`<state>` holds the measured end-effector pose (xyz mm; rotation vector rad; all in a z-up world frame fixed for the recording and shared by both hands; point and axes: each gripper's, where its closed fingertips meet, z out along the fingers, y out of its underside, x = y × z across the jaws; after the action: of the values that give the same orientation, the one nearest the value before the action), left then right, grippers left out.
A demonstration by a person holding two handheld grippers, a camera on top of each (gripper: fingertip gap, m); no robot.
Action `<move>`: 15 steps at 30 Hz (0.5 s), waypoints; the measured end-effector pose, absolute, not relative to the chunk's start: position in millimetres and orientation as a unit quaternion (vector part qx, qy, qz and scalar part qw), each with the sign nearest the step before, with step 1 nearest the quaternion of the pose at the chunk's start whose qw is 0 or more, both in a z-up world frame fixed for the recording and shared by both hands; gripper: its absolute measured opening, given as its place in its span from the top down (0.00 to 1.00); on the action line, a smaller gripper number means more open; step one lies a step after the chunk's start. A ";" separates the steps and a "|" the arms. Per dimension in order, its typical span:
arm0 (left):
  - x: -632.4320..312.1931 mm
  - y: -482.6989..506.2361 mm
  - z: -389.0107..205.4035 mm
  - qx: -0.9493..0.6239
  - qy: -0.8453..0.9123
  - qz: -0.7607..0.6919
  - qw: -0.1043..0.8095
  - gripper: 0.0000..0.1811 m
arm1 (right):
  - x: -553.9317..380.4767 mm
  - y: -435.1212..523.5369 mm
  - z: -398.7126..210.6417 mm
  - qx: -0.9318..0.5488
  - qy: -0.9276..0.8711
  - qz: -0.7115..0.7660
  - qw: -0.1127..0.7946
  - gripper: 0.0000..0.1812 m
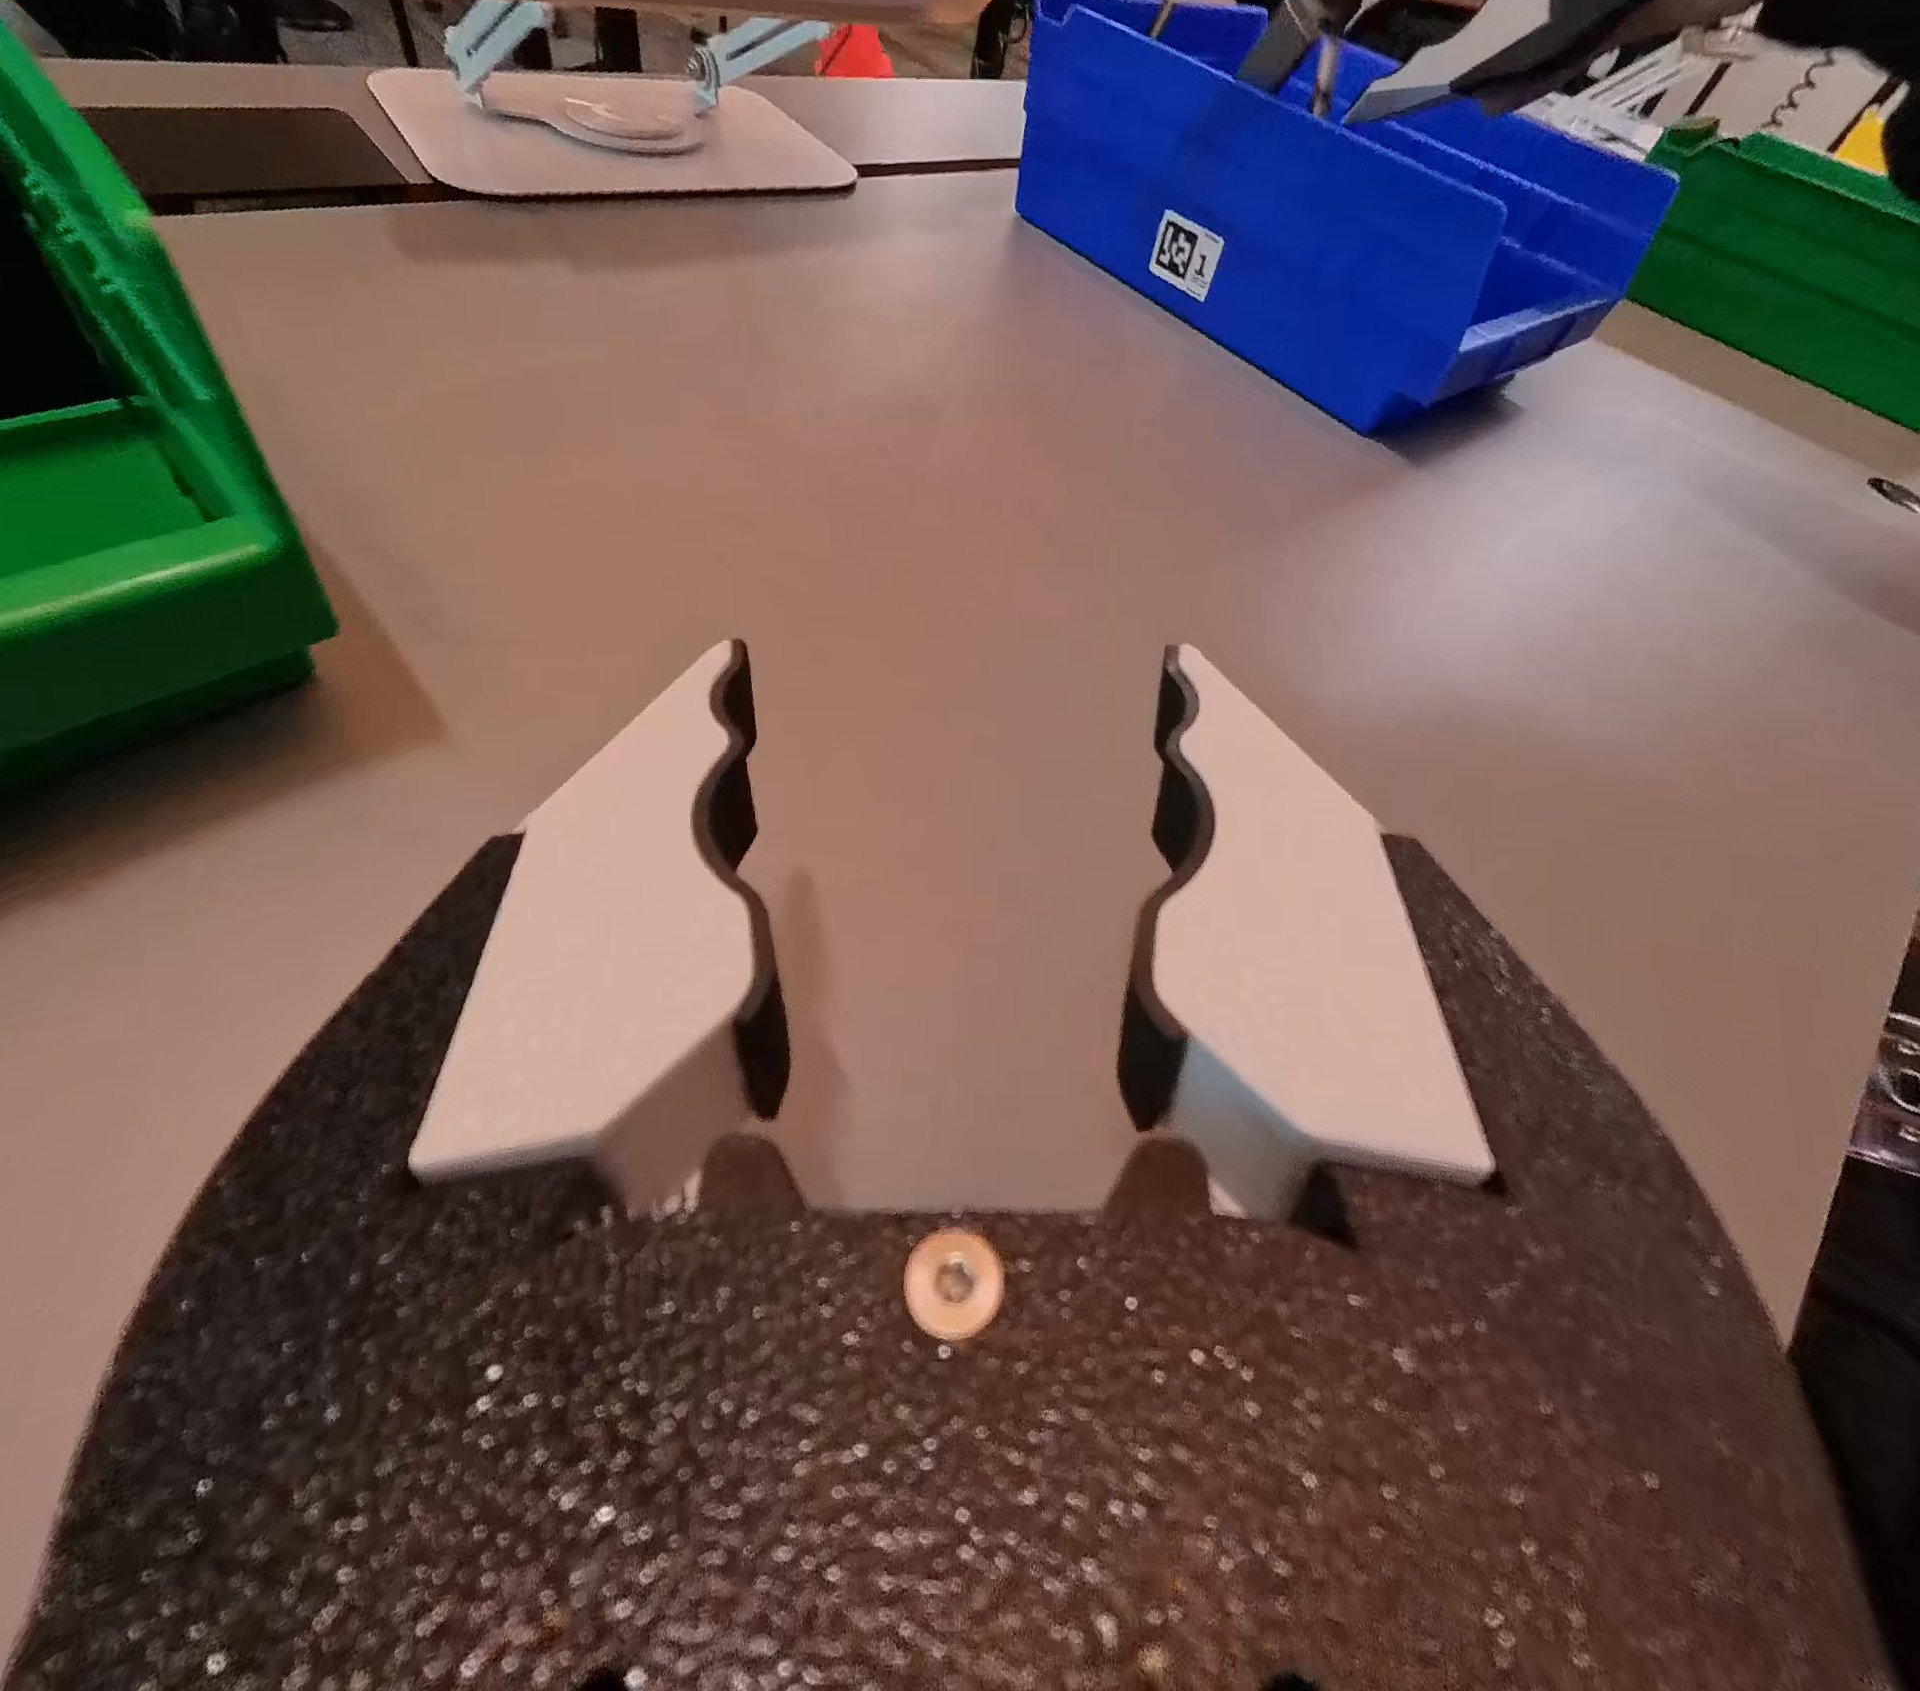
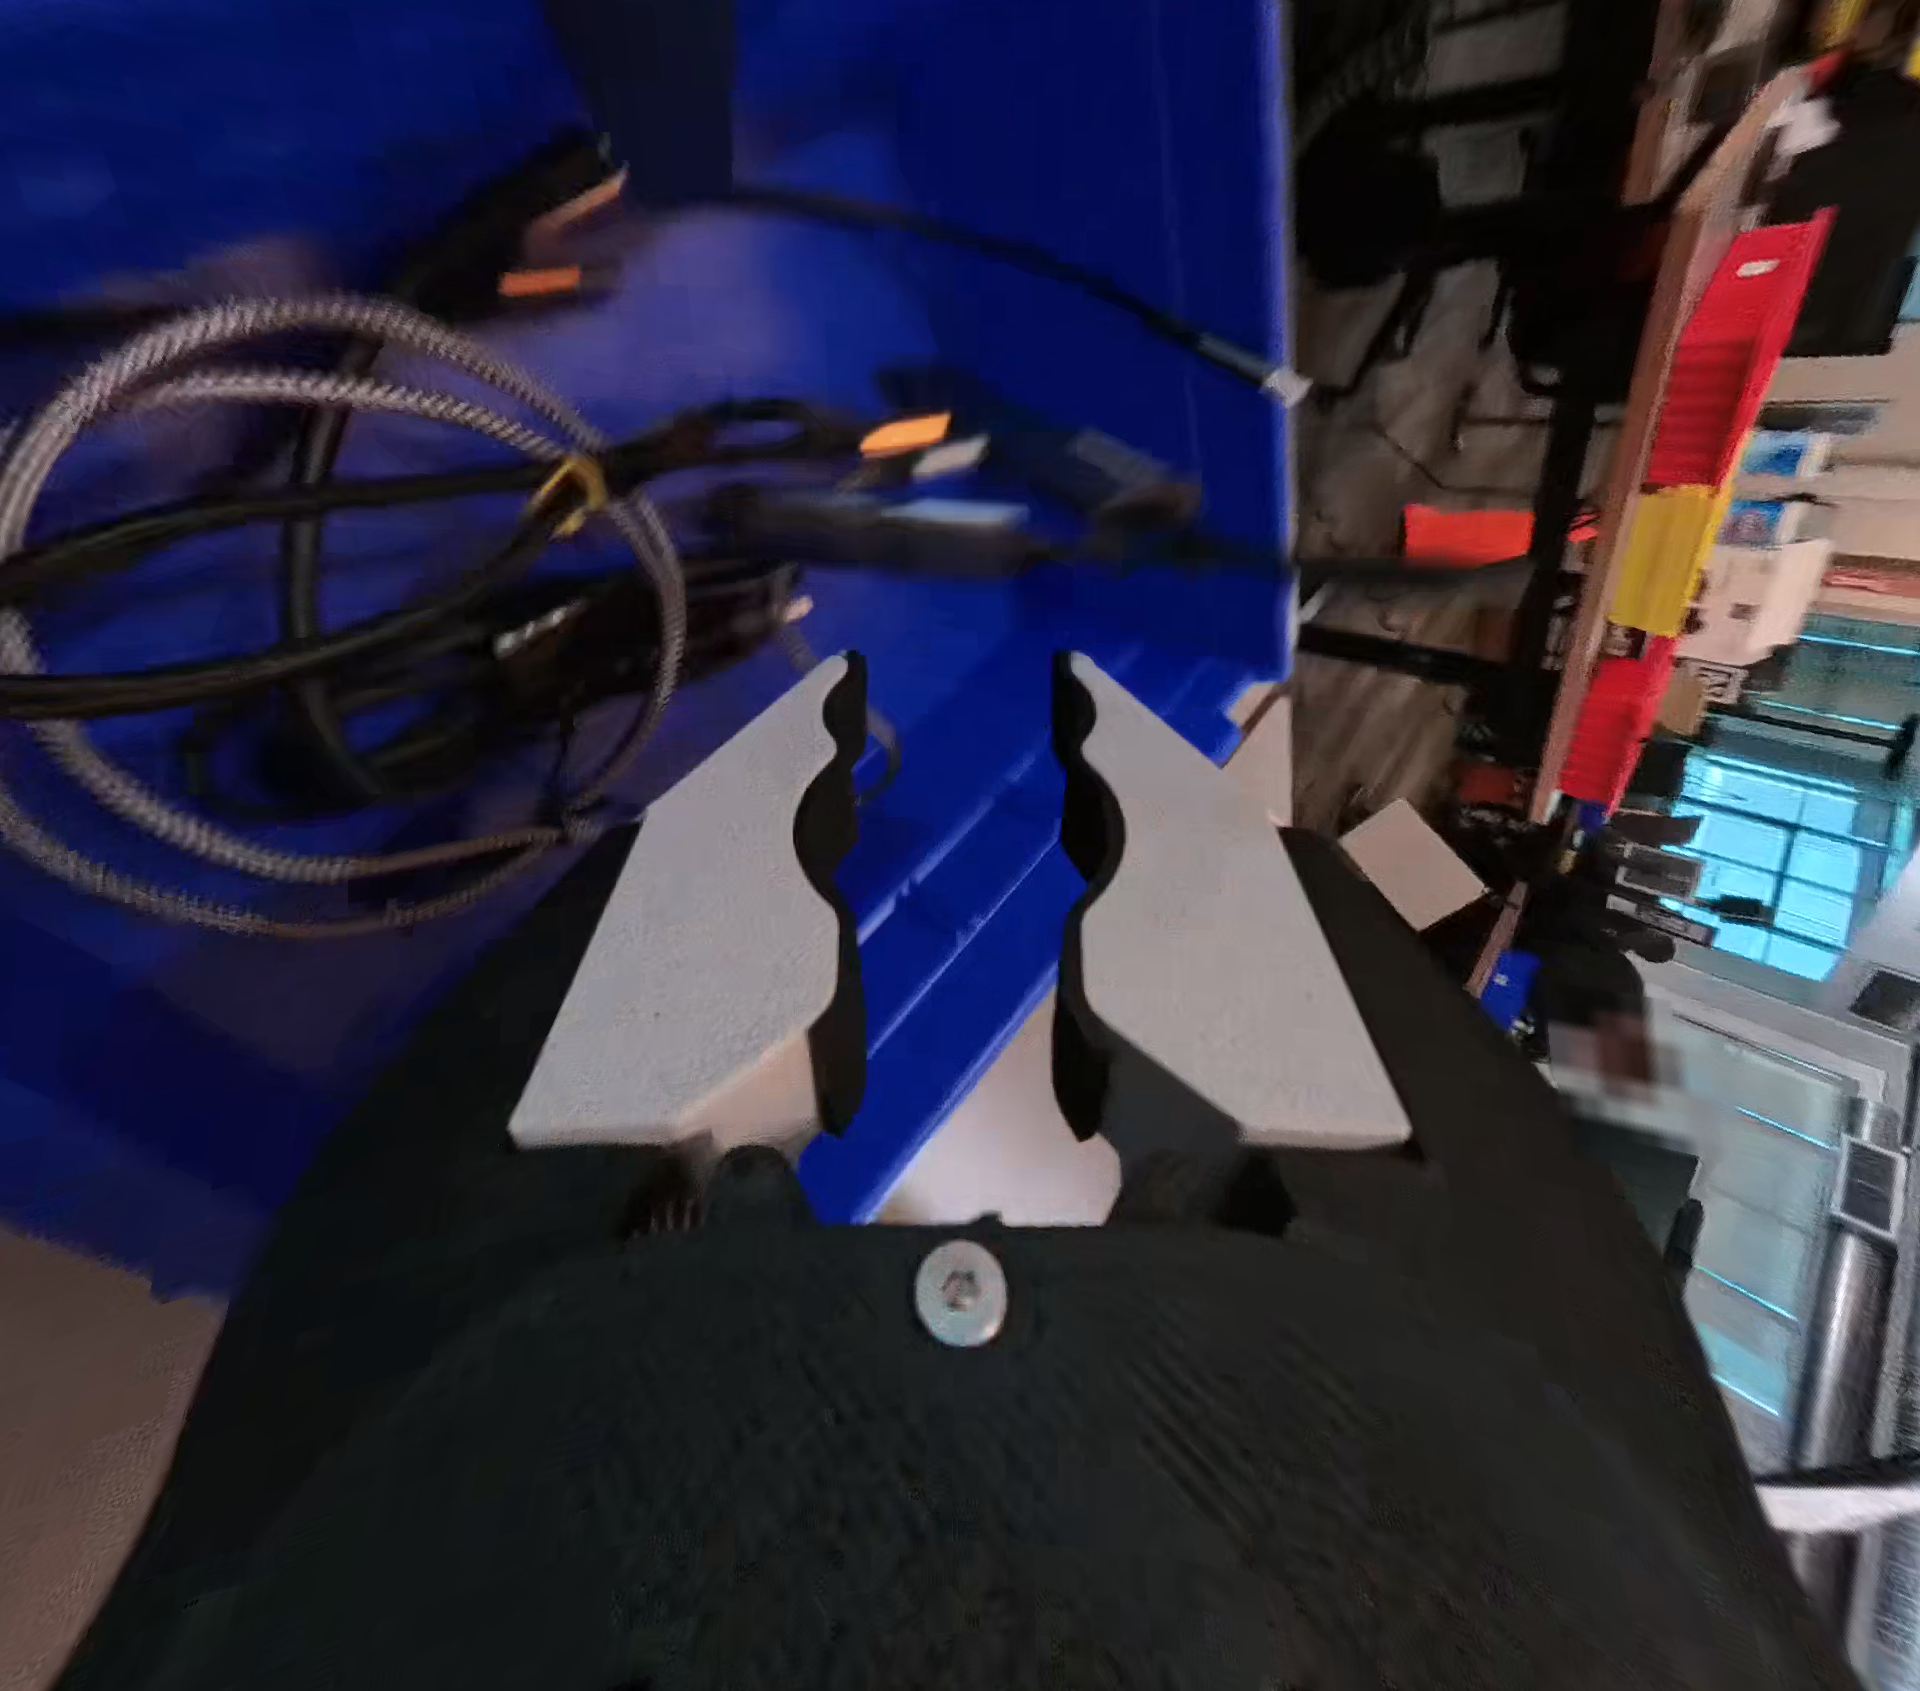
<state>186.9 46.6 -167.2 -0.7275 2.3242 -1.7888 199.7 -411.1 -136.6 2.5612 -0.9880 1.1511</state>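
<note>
Two grippers, both empty: left gripper (image 1: 954, 665) jaws wide apart above bare grey table (image 1: 935, 446); right gripper (image 2: 958, 667) jaws slightly apart, poised at the blue plastic bin (image 2: 1039, 31), tangled braided cables (image 2: 343, 581) just ahead-left.

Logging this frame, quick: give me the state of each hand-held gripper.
Left hand-held gripper: open, empty, over the bare table.
Right hand-held gripper: open, empty, at the blue bin of cables.
</note>
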 end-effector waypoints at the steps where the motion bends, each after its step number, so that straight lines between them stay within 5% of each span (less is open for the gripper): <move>1: 184.4 44.3 -168.4 -0.236 0.772 -0.587 0.060 0.58 | 191.9 -412.5 -141.2 0.868 -0.332 0.358 0.089 0.73; 6: 176.0 29.7 -169.8 -0.224 0.787 -0.572 0.050 0.56 | 166.5 -410.9 -116.6 0.876 -0.345 0.335 0.044 0.35; 9: 172.3 9.9 -160.6 -0.214 0.789 -0.575 0.040 0.56 | 146.5 -415.3 -88.1 0.845 -0.387 0.369 0.002 0.36; 15: 161.2 -70.7 -140.3 -0.180 0.798 -0.573 0.042 0.53 | 86.5 -374.8 -77.7 0.711 -0.491 0.451 -0.221 0.38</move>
<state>161.2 -70.7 -140.3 -0.5495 2.4432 -1.7551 86.5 -374.8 -77.7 2.6172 -1.8079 1.6598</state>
